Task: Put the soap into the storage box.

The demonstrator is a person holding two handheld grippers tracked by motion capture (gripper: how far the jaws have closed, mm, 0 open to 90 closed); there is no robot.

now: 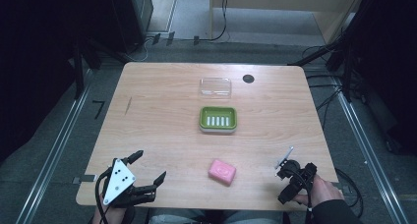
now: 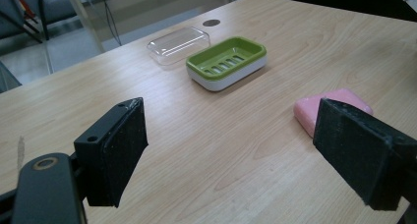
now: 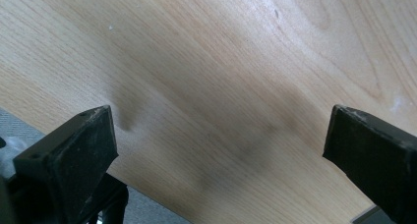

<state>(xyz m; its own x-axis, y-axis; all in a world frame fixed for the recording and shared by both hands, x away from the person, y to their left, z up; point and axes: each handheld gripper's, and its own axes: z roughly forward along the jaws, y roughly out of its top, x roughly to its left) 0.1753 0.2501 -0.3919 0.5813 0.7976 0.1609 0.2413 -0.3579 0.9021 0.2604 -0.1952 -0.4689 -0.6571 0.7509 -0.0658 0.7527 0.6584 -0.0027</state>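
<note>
Pink soap (image 1: 222, 171) lay between both grippers, untouched.
Left gripper (image 1: 149, 169) stood near the soap, jaws wide (nothing held); right gripper (image 3: 221, 150) likewise gaped over bare table (image 1: 162, 126).

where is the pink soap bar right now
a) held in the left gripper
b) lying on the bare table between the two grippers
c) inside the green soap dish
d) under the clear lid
b, the pink soap bar lies flat on the wooden table, apart from the green soap dish and untouched by either gripper.
</note>
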